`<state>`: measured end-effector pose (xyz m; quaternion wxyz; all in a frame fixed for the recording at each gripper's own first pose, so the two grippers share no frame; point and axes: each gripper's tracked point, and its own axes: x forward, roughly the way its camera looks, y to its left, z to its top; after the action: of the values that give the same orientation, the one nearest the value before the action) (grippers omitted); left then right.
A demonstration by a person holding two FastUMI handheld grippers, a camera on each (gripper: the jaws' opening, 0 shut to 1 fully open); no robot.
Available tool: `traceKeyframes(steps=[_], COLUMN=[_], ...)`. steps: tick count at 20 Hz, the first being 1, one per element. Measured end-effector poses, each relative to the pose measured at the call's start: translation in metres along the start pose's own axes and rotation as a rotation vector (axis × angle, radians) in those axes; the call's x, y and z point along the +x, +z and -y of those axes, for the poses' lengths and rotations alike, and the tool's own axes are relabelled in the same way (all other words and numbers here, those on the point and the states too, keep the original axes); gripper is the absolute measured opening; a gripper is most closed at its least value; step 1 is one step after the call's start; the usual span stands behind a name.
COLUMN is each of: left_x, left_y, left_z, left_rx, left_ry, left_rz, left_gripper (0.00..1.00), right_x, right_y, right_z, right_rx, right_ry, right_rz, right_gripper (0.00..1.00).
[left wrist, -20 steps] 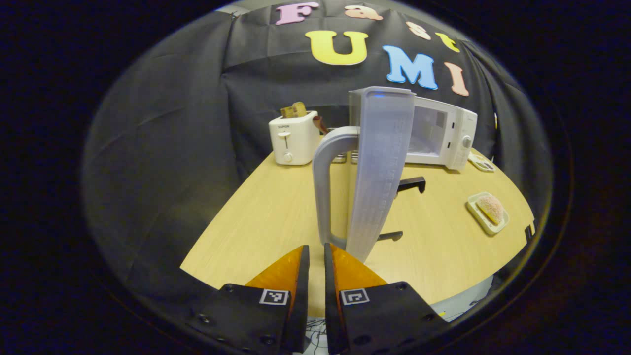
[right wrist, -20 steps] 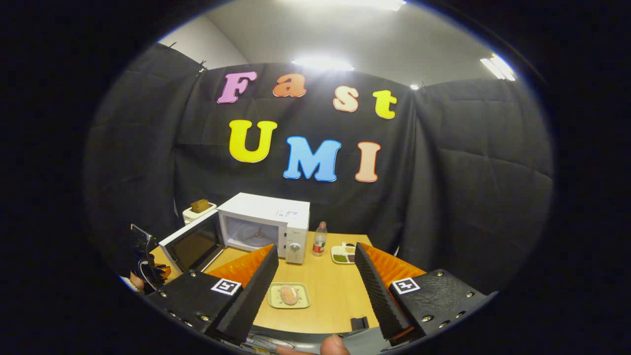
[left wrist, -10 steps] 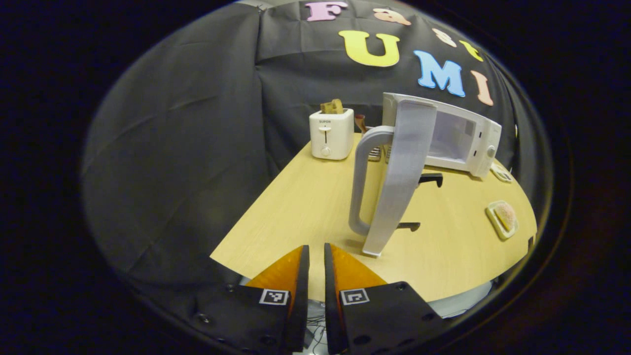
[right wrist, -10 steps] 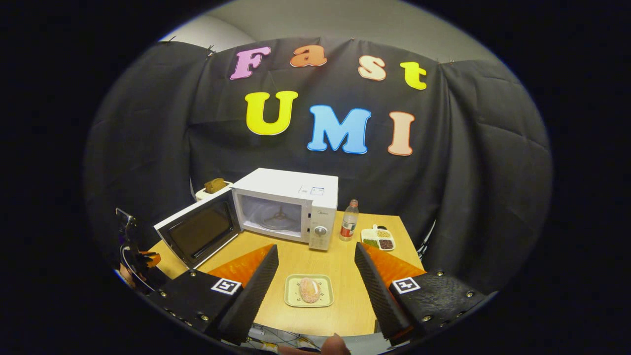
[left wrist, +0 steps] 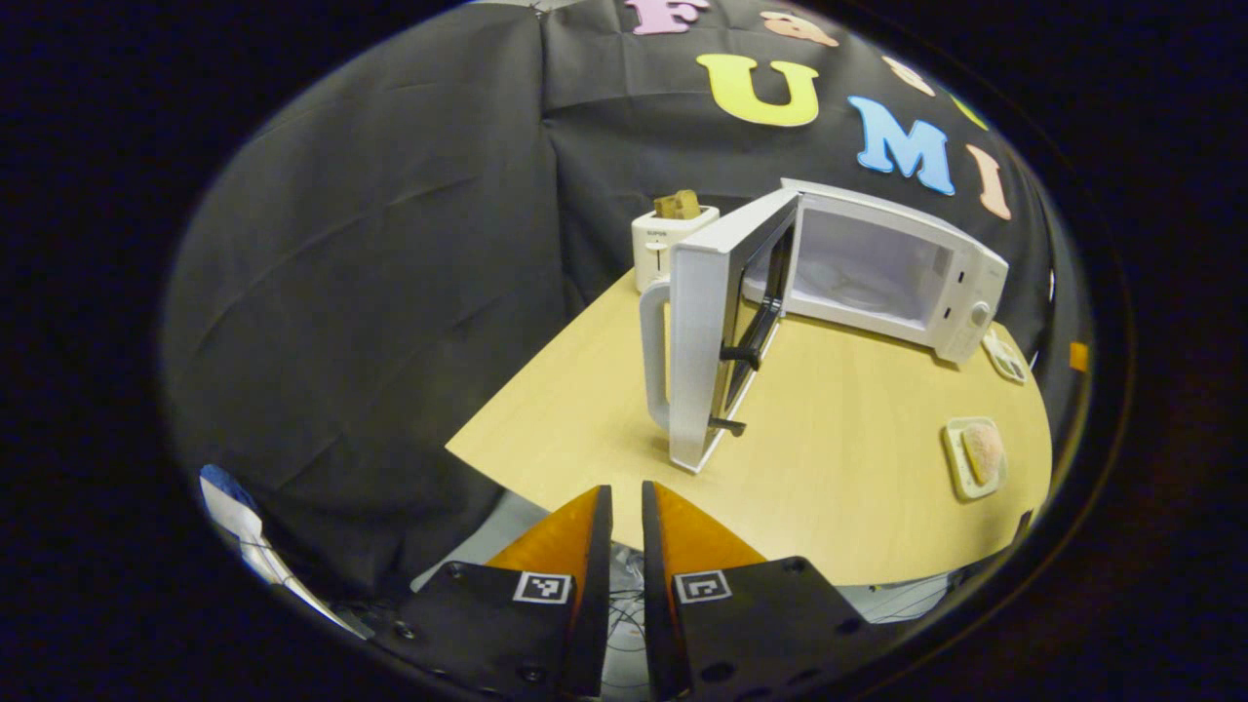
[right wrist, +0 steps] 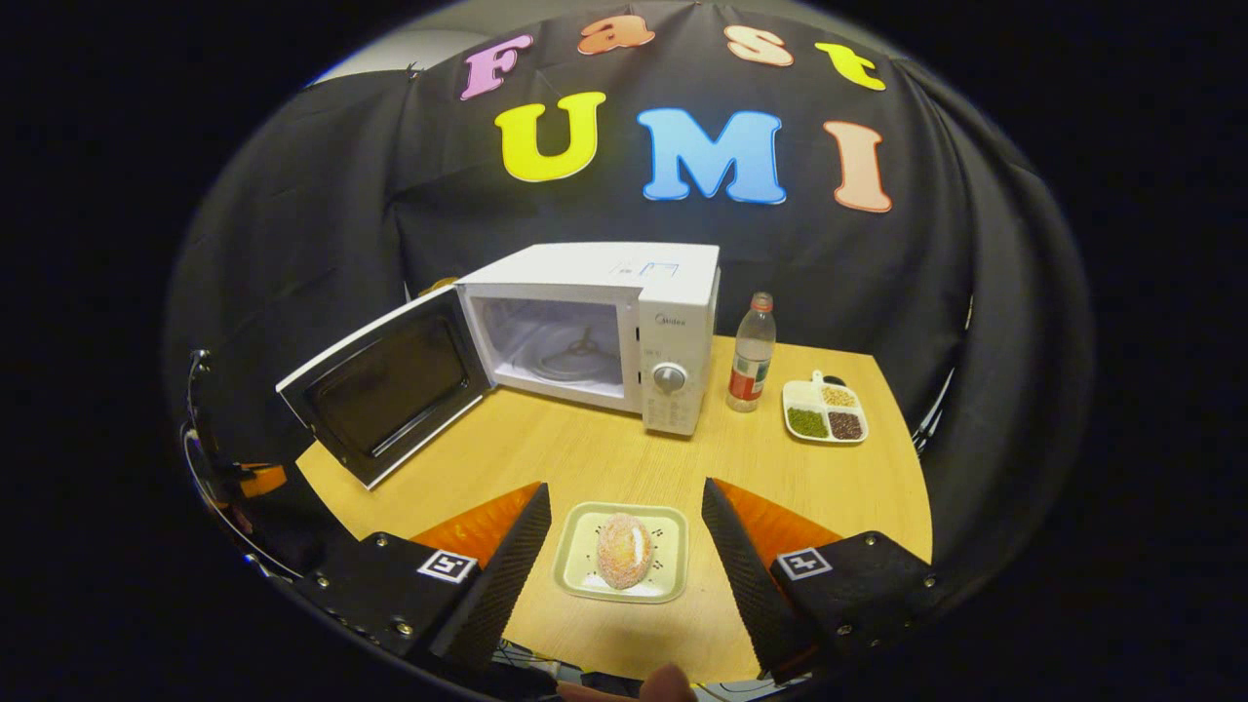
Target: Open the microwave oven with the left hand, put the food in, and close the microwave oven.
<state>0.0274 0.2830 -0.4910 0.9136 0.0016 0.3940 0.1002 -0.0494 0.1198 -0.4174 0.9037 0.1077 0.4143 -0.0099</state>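
The white microwave (right wrist: 673, 292) stands at the back of the wooden table (right wrist: 604, 458) with its door (right wrist: 385, 385) swung wide open and its cavity bare. A sugared bun (right wrist: 624, 551) lies on a small pale tray (right wrist: 575, 575) near the front edge. My right gripper (right wrist: 624, 486) is open, and the tray appears between its two fingers, untouched. In the left gripper view the door (left wrist: 697, 341) and its handle (left wrist: 651, 361) stand free ahead. My left gripper (left wrist: 626, 522) is shut on nothing, back beyond the table's edge. The bun's tray (left wrist: 955, 468) sits far right.
A white toaster (left wrist: 663, 239) holding bread stands behind the door. Right of the microwave are a plastic bottle (right wrist: 752, 353) and a divided dish (right wrist: 825, 411) of grains. The other gripper's orange part (right wrist: 255, 480) shows at the table's left corner. A person's fingertip (right wrist: 668, 682) is at the bottom.
My left gripper has drawn back from the door handle and off the table's edge. The right gripper has tipped down and come closer, bringing the tray between its fingers.
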Motion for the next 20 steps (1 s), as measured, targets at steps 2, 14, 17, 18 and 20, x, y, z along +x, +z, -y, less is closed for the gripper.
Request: traceKeyframes(steps=[2, 14, 17, 18, 20], left_x=[-0.023, -0.120, -0.123, -0.123, -0.119], left_y=[-0.009, -0.097, -0.115, -0.117, -0.119], left_z=[0.006, 0.024, 0.042, 0.045, 0.046], left_rx=[-0.073, -0.200, -0.218, -0.231, -0.252], left_ry=[0.032, 0.148, 0.091, 0.075, 0.045], left_rz=[-0.027, -0.170, -0.204, -0.203, -0.197], left_gripper=[0.27, 0.76, 0.77, 0.76, 0.76], right_x=[0.021, 0.126, 0.133, 0.138, 0.141], right_y=[-0.023, -0.143, -0.150, -0.149, -0.152], right_z=[0.003, -0.003, -0.003, -0.003, 0.000], right_rx=[0.016, 0.017, 0.005, -0.002, -0.019], right_ry=[0.041, 0.064, 0.047, 0.039, 0.002], right_rz=[-0.052, -0.291, -0.301, -0.306, -0.315], right_gripper=[0.96, 0.99, 0.99, 1.00, 0.98])
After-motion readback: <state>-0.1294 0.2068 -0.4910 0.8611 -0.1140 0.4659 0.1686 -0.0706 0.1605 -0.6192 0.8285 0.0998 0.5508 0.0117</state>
